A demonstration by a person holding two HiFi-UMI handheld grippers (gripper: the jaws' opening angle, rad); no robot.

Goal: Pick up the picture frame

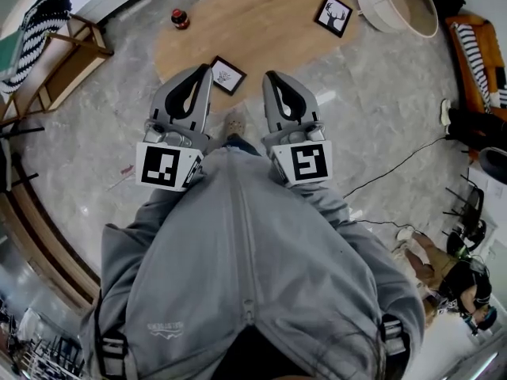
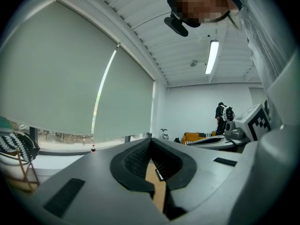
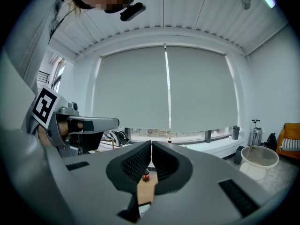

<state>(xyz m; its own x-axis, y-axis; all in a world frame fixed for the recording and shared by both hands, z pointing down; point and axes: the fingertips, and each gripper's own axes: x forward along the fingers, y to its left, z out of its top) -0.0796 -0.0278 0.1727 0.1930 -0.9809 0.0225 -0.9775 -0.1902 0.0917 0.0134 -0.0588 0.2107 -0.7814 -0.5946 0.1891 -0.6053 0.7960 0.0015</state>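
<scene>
The left claw [image 1: 203,73] and right claw [image 1: 272,77] are both closed on nothing. The picture frame [image 1: 227,75] lies flat on the tabletop [image 1: 269,30] just ahead, between their tips, seemingly at its near edge. Open 1 claw wide first, then pinch that edge

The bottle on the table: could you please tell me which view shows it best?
The head view: the bottle stands whole on the table, near its far edge. The right gripper view shows only a small part, low in the middle; the left gripper view shows at most a tiny red speck, too small to tell.
</scene>
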